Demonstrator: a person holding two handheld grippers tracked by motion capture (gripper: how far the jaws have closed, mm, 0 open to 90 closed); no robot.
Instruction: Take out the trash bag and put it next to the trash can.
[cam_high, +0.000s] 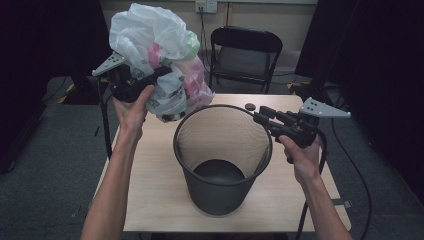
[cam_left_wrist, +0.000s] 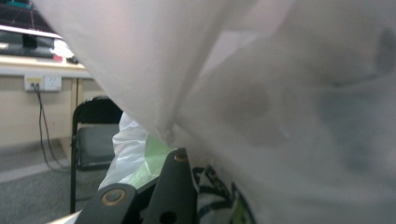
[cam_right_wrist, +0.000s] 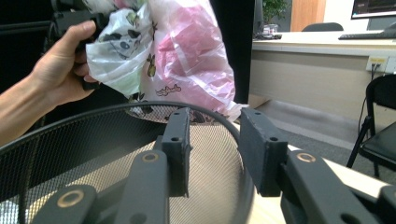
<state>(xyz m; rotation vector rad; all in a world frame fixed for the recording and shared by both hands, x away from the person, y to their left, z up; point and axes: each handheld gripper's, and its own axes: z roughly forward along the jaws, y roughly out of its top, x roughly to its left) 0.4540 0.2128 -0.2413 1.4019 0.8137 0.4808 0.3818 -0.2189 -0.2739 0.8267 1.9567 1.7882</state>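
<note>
A bundle of plastic bags (cam_high: 155, 55), white with pink and green inside, hangs in the air above the table's far left corner. My left gripper (cam_high: 150, 77) is shut on it from the left; in the left gripper view the white bag (cam_left_wrist: 280, 93) drapes over the jaws. A black mesh waste bin (cam_high: 220, 192) stands upright in the middle of the table, with nothing inside it. My right gripper (cam_high: 257, 116) is open at the bin's far right rim. In the right gripper view its jaws (cam_right_wrist: 215, 149) stand apart over the rim (cam_right_wrist: 93, 116), with the bags (cam_right_wrist: 187, 56) hanging beyond.
The bin stands on a light wooden table (cam_high: 150, 200). A small dark round object (cam_high: 250, 106) lies near the table's far edge. A black folding chair (cam_high: 245, 50) stands behind the table, and cables run across the grey floor on both sides.
</note>
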